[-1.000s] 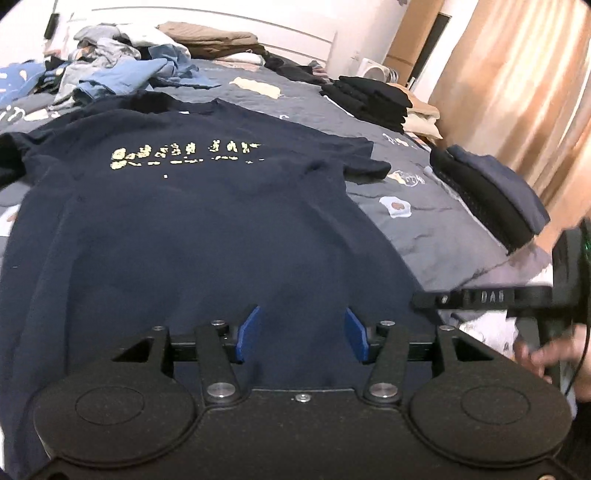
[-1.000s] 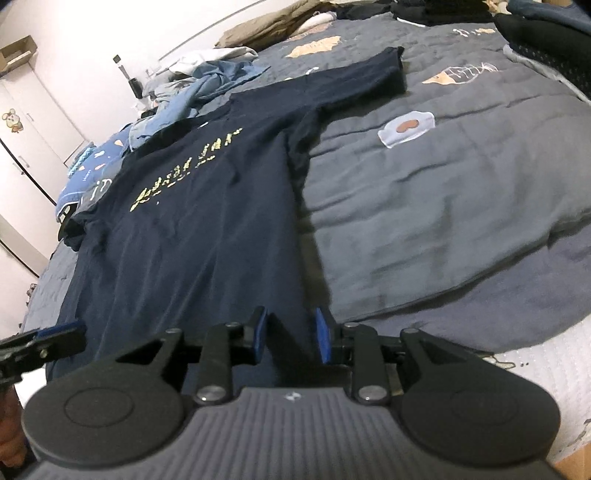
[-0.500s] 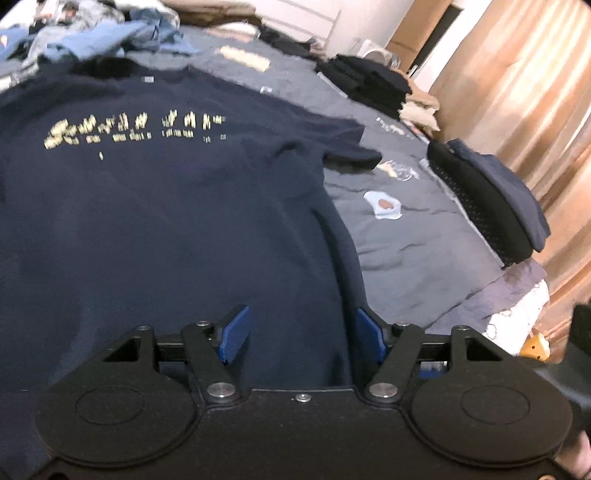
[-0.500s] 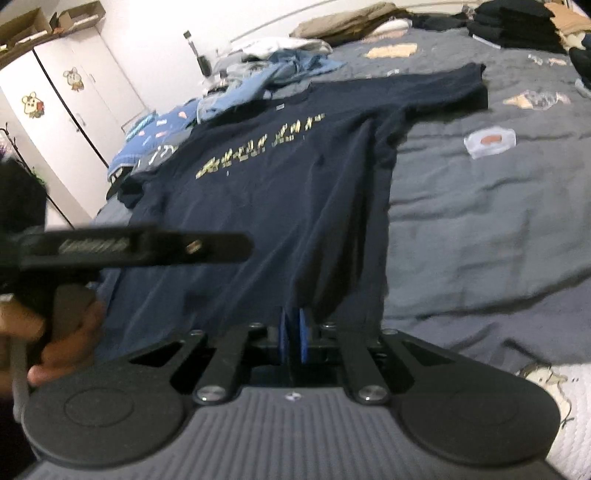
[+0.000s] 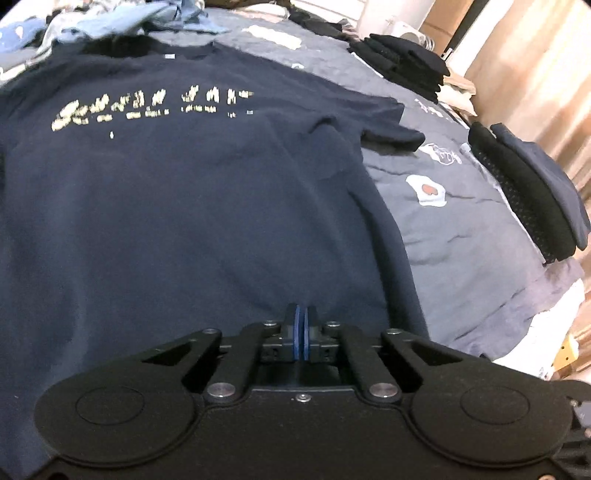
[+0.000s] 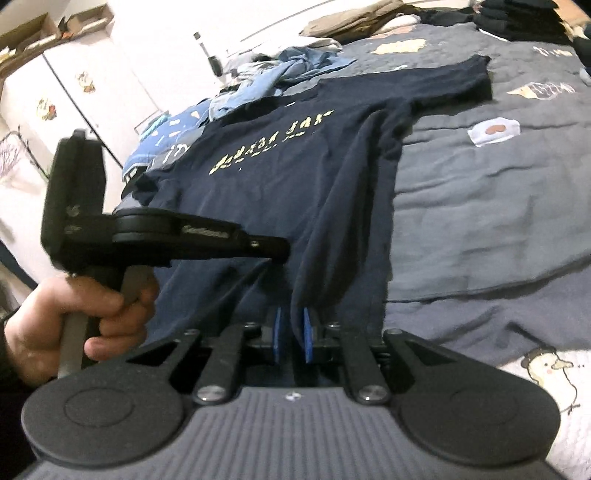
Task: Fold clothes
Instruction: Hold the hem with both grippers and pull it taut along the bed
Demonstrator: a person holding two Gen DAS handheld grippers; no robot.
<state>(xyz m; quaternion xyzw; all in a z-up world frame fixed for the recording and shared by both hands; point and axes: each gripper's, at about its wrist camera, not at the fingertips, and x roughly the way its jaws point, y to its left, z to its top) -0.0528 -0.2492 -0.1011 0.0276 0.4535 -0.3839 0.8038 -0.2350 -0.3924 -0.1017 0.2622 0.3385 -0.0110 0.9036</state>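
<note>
A navy T-shirt (image 5: 184, 203) with a yellow print lies face up on the grey bed quilt (image 5: 461, 240). My left gripper (image 5: 303, 325) is at its near hem with the blue pads pressed together. In the right wrist view the left gripper (image 6: 284, 251), held by a hand (image 6: 74, 306), pinches the hem, and the cloth tents up to its tip. My right gripper (image 6: 291, 328) holds a bunched fold at the right corner of the T-shirt's (image 6: 314, 184) hem. Its jaws are opening slightly, with the cloth still between the pads and a ridge of cloth running up from them.
A stack of folded black clothes (image 5: 406, 70) sits at the far right of the bed. A folded navy and black pile (image 5: 528, 192) lies by the right edge, beside the curtain (image 5: 535, 74). Loose blue clothes (image 5: 147, 22) are heaped beyond the collar. A white wardrobe (image 6: 74, 92) stands to the left.
The left jaws went from wide open to shut at the hem after moving forward and down. The right pads parted a little around a thicker bunch of cloth, and the hem rose off the bed.
</note>
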